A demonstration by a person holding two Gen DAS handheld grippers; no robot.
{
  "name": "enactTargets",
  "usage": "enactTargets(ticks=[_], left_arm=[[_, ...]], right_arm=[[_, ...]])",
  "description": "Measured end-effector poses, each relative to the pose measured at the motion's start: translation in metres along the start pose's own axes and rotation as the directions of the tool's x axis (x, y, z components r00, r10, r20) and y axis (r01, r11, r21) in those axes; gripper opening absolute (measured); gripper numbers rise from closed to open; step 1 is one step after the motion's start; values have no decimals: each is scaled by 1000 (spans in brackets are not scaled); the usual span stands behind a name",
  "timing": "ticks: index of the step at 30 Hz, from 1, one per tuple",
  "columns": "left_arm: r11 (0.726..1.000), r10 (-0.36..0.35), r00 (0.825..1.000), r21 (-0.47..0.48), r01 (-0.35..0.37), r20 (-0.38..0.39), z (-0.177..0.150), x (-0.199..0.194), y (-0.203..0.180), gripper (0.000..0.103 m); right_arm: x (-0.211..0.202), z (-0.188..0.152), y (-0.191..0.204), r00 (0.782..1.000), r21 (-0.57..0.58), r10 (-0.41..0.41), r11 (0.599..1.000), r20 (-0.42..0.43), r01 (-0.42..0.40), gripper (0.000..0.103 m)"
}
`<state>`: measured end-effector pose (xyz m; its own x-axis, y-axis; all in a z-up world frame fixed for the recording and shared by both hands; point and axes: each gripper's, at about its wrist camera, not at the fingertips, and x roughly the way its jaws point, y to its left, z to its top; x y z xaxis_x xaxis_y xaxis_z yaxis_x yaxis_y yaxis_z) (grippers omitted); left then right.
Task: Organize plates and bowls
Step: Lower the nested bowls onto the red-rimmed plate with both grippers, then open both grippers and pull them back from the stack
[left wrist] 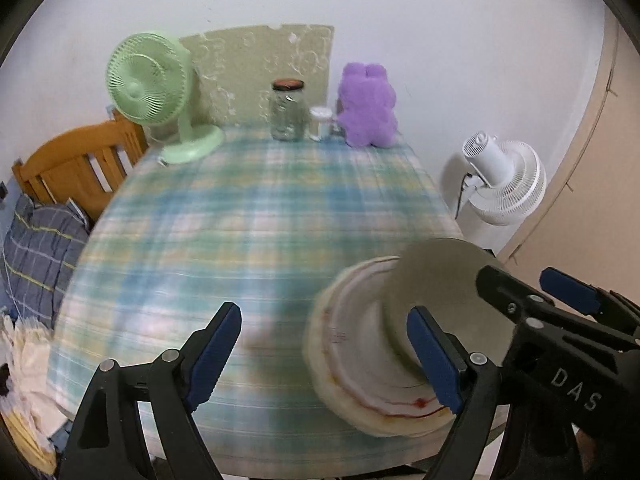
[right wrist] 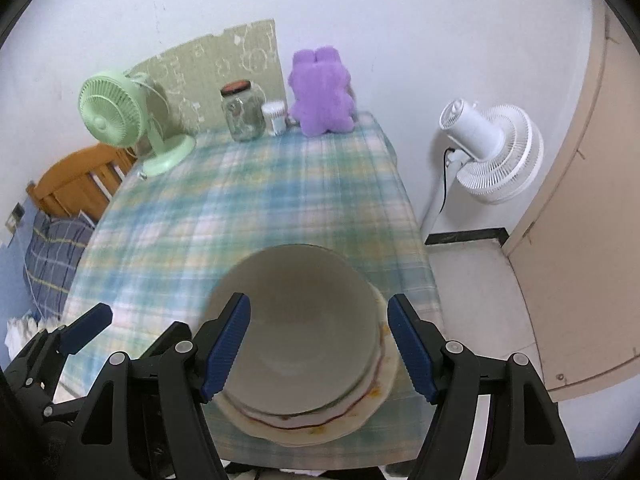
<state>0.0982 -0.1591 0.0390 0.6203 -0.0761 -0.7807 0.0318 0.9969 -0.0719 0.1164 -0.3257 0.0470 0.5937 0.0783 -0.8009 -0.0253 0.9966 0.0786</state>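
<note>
A cream bowl (right wrist: 296,312) sits on a stack of white plates with red rim lines (right wrist: 304,424) at the near right edge of the plaid-clothed table (right wrist: 248,200). My right gripper (right wrist: 320,344) is open, its blue fingers on either side of the bowl without closing on it. In the left wrist view the bowl (left wrist: 436,280) and plates (left wrist: 352,344) lie to the right. My left gripper (left wrist: 324,356) is open and empty over the cloth left of the stack. The right gripper (left wrist: 532,292) shows there beside the bowl.
At the table's far end stand a green fan (left wrist: 156,92), a glass jar (left wrist: 287,110), a small white container (left wrist: 321,122) and a purple plush toy (left wrist: 368,106). A white floor fan (right wrist: 488,152) stands right of the table. A wooden chair (left wrist: 80,164) is at left.
</note>
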Motion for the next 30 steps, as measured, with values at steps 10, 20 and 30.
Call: enactTargets(ticks=[10, 20, 30], left_arm=[[997, 21, 996, 66, -27, 90, -19, -20, 94, 94], [996, 66, 982, 40, -75, 177, -61, -19, 154, 103], [996, 84, 978, 15, -89, 193, -107, -24, 162, 103]], right_arm=[[-18, -27, 77, 993, 42, -66, 997, 94, 62, 80], [-10, -81, 133, 981, 9, -83, 997, 177, 83, 82], [-2, -128, 148, 974, -37, -69, 996, 214, 78, 83]])
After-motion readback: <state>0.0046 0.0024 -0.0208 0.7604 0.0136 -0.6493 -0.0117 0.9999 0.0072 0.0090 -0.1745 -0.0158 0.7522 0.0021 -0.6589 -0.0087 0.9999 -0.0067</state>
